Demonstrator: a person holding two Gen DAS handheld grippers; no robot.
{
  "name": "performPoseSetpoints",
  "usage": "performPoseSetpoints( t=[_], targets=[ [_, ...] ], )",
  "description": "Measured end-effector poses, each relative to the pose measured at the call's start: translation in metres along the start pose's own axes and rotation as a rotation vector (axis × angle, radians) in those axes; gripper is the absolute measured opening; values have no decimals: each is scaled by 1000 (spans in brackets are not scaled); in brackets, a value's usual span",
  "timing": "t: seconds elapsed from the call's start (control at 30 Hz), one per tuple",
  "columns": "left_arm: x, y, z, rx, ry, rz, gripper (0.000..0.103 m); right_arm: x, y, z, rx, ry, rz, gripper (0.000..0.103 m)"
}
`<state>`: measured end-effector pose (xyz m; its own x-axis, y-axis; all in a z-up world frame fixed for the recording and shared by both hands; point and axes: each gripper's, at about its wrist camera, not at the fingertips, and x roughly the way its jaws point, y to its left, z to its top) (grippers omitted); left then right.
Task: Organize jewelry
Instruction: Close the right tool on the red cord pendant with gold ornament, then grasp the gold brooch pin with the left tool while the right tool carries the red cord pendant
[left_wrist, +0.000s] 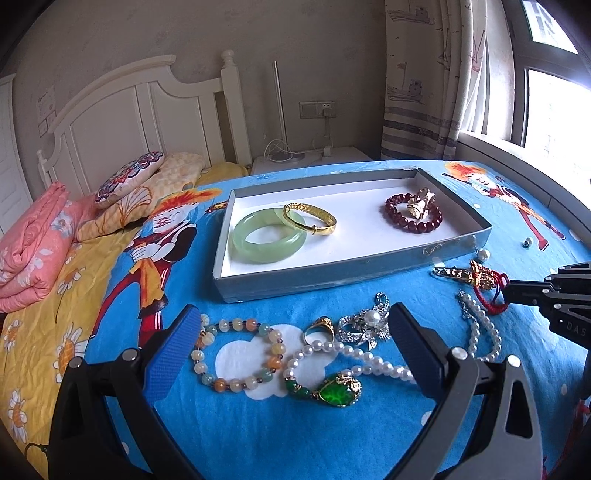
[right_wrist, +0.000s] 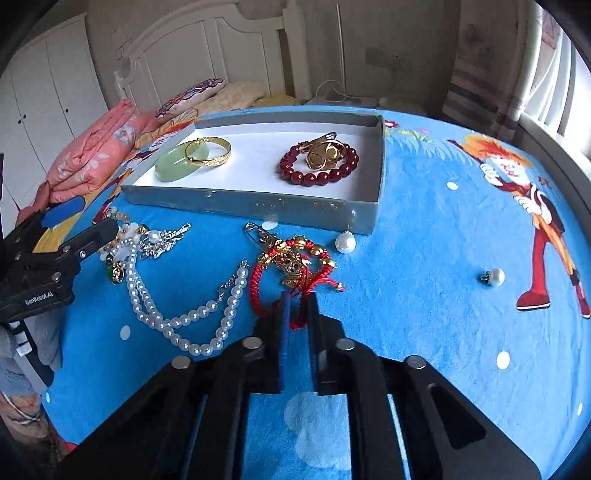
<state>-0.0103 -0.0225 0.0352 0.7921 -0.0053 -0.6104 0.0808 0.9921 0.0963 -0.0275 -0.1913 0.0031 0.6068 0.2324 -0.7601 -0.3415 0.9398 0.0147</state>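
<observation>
- Blue cartoon bedsheet (left_wrist: 258, 424) covers the bed, and all the jewelry lies on it.
- Behind it I see a white headboard (left_wrist: 147, 107), a folded pink blanket (left_wrist: 33, 251) and a window (left_wrist: 554, 107) with a curtain.
- A flat gray box (left_wrist: 332, 275) with a white inside sits on the sheet.
- In the box, a green bangle (left_wrist: 268, 235) lies on the left, and a gold bangle (left_wrist: 309, 218) leans on it, touching.
- On the right side of the box is a dark red bead bracelet (left_wrist: 413, 213) with a gold ring piece (left_wrist: 420, 204) resting on top of it.
- My left tongs (left_wrist: 295, 328) are wide apart, low over the loose jewelry in front of the box.
- Between their blue fingers lie a pastel bead bracelet (left_wrist: 236, 354), a gold ring (left_wrist: 320, 328), a silver brooch (left_wrist: 364, 325) with a pearl, and a green pendant (left_wrist: 338, 393) beside a pearl necklace (left_wrist: 354, 356).
- My right tongs (right_wrist: 298, 295) are nearly together, pinching the cord of the red string bracelet (right_wrist: 273, 277).
- That red bracelet has gold charms and lies on the sheet just in front of the box.
- A safety pin (right_wrist: 258, 232) touches it.
- A loose pearl (right_wrist: 345, 242) sits right by the box corner, and a small pearl charm (right_wrist: 494, 277) lies well apart to the right.
</observation>
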Motion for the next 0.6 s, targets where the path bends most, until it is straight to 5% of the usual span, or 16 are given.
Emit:
performPoseSetpoints(
  t=[0.2, 0.43, 0.6],
  targets=[
    [-4, -34, 1, 103, -3, -36, 100, -49, -25, -12, 51, -137, 6, 2],
    [4, -91, 9, 159, 104, -226, 100, -104, -55, -21, 143, -307, 35, 2],
    [7, -129, 16, 169, 149, -305, 95, -123, -70, -30, 167, -350, 25, 2]
  ],
)
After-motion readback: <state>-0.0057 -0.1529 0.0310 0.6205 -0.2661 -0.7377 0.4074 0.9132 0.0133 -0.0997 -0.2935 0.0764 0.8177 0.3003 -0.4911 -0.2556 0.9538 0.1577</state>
